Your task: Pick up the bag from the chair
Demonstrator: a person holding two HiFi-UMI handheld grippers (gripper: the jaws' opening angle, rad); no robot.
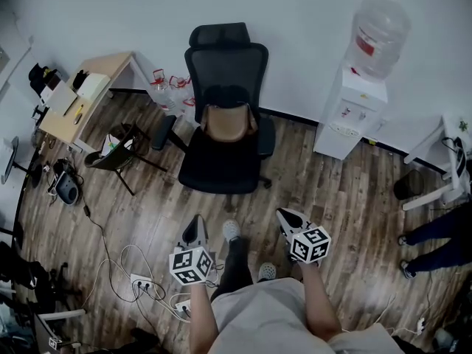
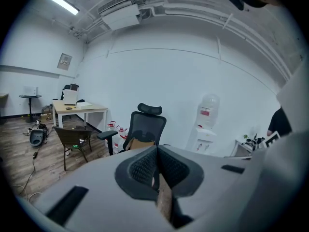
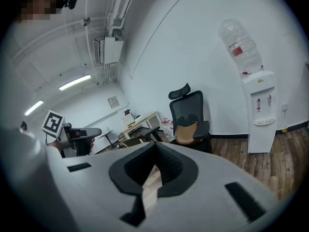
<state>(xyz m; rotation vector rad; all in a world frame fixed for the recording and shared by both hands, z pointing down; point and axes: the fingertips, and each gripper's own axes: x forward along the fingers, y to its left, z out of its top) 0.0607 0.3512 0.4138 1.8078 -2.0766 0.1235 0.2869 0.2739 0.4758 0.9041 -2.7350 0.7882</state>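
Note:
A brown paper bag (image 1: 227, 122) stands upright on the seat of a black mesh office chair (image 1: 225, 80) against the far wall. The left gripper view shows the bag (image 2: 140, 143) just over the jaw tips, on the chair (image 2: 148, 124). In the right gripper view the bag (image 3: 186, 133) sits on the chair (image 3: 188, 105) ahead and to the right. My left gripper (image 1: 195, 231) and right gripper (image 1: 287, 218) hover above the floor a step short of the chair, both pointing at it. Both the left gripper (image 2: 157, 151) and the right gripper (image 3: 155, 146) are shut with nothing held.
A water dispenser (image 1: 354, 109) stands right of the chair. A wooden desk (image 1: 81, 102) and a small dark chair (image 1: 118, 150) are at left. Cables and a power strip (image 1: 140, 280) lie on the floor at lower left. Another person's legs (image 1: 435, 234) show at right.

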